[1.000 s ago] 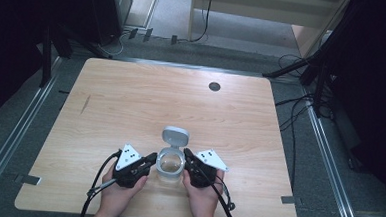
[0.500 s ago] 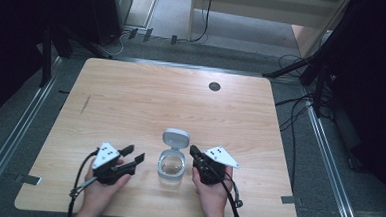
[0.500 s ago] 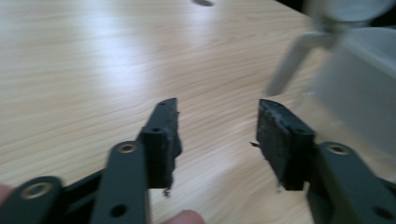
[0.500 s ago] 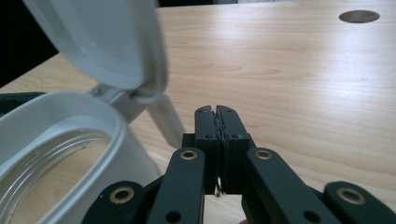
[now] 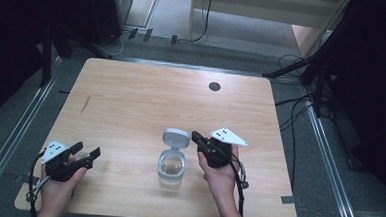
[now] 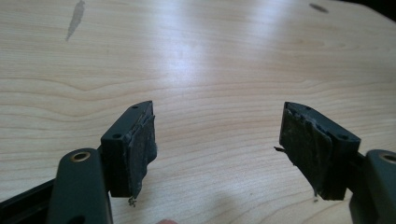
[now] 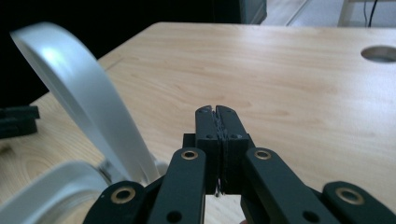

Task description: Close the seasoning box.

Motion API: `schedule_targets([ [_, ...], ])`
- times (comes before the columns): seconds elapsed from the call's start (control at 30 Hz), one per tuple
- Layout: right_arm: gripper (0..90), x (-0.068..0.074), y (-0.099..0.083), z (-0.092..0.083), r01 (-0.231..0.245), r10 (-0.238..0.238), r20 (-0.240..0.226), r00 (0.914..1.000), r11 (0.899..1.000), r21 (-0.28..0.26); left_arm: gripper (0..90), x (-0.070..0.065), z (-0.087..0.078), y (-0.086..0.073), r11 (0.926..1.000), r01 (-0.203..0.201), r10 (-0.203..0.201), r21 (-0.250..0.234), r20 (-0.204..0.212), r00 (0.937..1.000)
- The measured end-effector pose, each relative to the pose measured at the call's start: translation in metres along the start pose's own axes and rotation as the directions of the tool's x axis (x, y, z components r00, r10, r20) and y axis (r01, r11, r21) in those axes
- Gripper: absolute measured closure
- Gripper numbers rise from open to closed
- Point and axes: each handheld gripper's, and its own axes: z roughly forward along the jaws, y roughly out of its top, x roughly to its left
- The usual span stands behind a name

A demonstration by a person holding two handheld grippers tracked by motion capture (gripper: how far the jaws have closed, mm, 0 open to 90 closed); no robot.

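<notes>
- Worn black pads [image 6: 140,149] on my left gripper [image 5: 86,155] stand wide apart over bare wood, with nothing between them.
- On my right gripper [image 5: 195,136] the two jaws are pressed flat together and grip nothing, as the right gripper view shows.
- From the high view I see a clear container [image 5: 171,166] with its grey flip lid [image 5: 175,137] swung open, standing on the wooden table [image 5: 146,93] near the front edge.
- My right gripper sits just beside the container's right side, its tips close to the raised lid; I cannot tell whether they touch it.
- My left gripper rests well apart from the container, at the table's front left corner.
- A round hole [image 5: 214,86] marks the table's far side.
</notes>
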Motion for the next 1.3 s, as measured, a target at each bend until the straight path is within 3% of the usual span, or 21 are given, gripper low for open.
schedule_targets([
  [0.1, 89.5, 0.003, 0.01, 0.0, 0.006, -0.007, -0.035, 0.9994, 1.0, -0.022, 28.2, -0.001, 0.002, 0.001, 0.9998, -0.004, 0.004, 0.019, -0.003, 1.0],
  [0.2, 89.2, 0.008, 0.014, -0.003, 0.019, -0.021, -0.073, 0.9971, 0.999, -0.036, 29.1, 0.002, 0.003, 0.001, 0.9992, 0.023, -0.024, 0.032, 0.005, 0.9997],
  [0.33, 89.2, 0.016, 0.01, -0.013, 0.025, -0.029, -0.117, 0.9927, 0.999, -0.034, 29.5, 0.003, 0.003, 0.001, 0.9993, 0.025, -0.025, 0.029, 0.009, 0.9996],
  [0.43, 88.6, 0.02, 0.006, -0.018, 0.04, -0.044, -0.118, 0.992, 0.999, -0.031, 29.9, 0.002, 0.003, 0.001, 0.9994, 0.022, -0.022, 0.027, 0.007, 0.9997],
  [0.57, 86.7, 0.013, -0.001, -0.03, 0.046, -0.049, -0.083, 0.9954, 0.998, -0.039, 30.1, 0.002, 0.003, 0.001, 0.9993, 0.024, -0.024, 0.03, 0.002, 0.9997],
  [0.63, 79.5, 0.004, -0.006, -0.035, 0.037, -0.039, -0.057, 0.9976, 0.999, -0.037, 30.4, 0.002, 0.004, 0.001, 0.9992, 0.026, -0.026, 0.031, 0.0, 0.9997],
  [0.7, 63.9, -0.005, -0.01, -0.04, 0.022, -0.023, -0.034, 0.9991, 0.998, -0.053, 30.5, 0.002, 0.004, 0.001, 0.9992, 0.027, -0.027, 0.029, -0.001, 0.9996],
  [0.83, 28.7, -0.028, -0.019, -0.052, 0.001, 0.003, 0.057, 0.9984, 0.997, -0.075, 30.7, 0.002, 0.003, 0.001, 0.9991, 0.028, -0.028, 0.03, -0.001, 0.9996],
  [0.9, 24.1, -0.034, -0.021, -0.055, -0.009, 0.014, 0.063, 0.9979, 0.997, -0.076, 30.8, 0.002, 0.003, 0.001, 0.9992, 0.028, -0.027, 0.03, -0.002, 0.9996],
  [0.93, 16.6, -0.045, -0.025, -0.062, -0.02, 0.027, 0.105, 0.9941, 0.997, -0.069, 30.8, 0.002, 0.003, 0.001, 0.9992, 0.026, -0.026, 0.03, -0.002, 0.9997],
  [1.03, 15.2, -0.056, -0.031, -0.068, -0.024, 0.033, 0.147, 0.9886, 0.998, -0.061, 30.9, 0.002, 0.003, 0.001, 0.9992, 0.025, -0.025, 0.032, -0.005, 0.9997],
  [1.1, 15.3, -0.064, -0.036, -0.072, -0.018, 0.026, 0.198, 0.9799, 0.999, -0.045, 30.9, 0.002, 0.003, 0.001, 0.9992, 0.026, -0.026, 0.031, -0.003, 0.9997],
  [1.3, 15.3, -0.083, -0.051, -0.083, -0.033, 0.036, 0.237, 0.9708, 0.999, -0.017, 31.2, 0.002, 0.003, 0.001, 0.9992, 0.026, -0.026, 0.031, -0.004, 0.9996],
])
